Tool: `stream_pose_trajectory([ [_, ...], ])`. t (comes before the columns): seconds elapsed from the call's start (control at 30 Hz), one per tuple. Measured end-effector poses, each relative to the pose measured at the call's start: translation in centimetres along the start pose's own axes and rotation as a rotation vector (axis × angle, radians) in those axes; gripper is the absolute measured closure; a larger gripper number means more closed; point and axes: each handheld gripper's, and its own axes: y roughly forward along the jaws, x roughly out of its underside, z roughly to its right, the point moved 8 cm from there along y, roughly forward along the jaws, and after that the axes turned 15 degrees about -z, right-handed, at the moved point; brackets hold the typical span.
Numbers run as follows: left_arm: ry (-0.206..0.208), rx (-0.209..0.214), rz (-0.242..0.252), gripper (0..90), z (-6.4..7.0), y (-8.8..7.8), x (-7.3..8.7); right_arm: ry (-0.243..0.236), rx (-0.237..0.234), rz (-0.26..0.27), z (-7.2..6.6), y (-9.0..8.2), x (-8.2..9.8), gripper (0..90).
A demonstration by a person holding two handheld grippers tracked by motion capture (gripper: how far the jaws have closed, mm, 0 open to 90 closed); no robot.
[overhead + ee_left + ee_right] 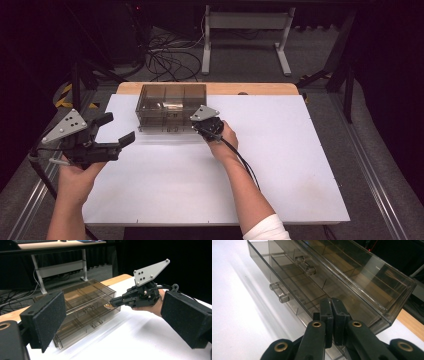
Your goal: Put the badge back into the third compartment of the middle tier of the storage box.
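A smoky clear drawer box point(170, 107) with two stacked drawers stands at the far middle of the white desk point(280, 165), in front of the desk's wooden back edge. The right gripper point(197, 126) has its fingers point(327, 315) pressed together with nothing between them, their tips at the box's front right corner by the lower drawer point(294, 300). The left gripper point(119, 131) hangs over the desk's left edge, well apart from the box, its fingers point(46, 317) spread wide and empty.

Small pale items in the drawer box point(171, 106) too small to tell; right claw point(199, 126) tips hidden — behind its plate
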Motion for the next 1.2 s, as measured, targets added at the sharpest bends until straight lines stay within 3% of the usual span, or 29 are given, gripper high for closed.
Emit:
stream_pose_trajectory([
  [0.4, -0.003, 0.004, -0.004, 7.0, 0.0, 0.2, 0.1, 0.019, -0.011, -0.011, 0.1, 0.6, 0.3, 88.8],
  [0.8, -0.003, 0.006, -0.011, 7.0, -0.1, 0.5, 0.2, 0.073, -0.052, -0.008, 0.4, 0.8, 0.6, 88.2],
  [1.2, -0.005, 0.007, -0.015, 7.0, 0.0, 0.7, 0.3, 0.129, -0.084, 0.046, 0.9, -0.4, 0.7, 75.4],
])
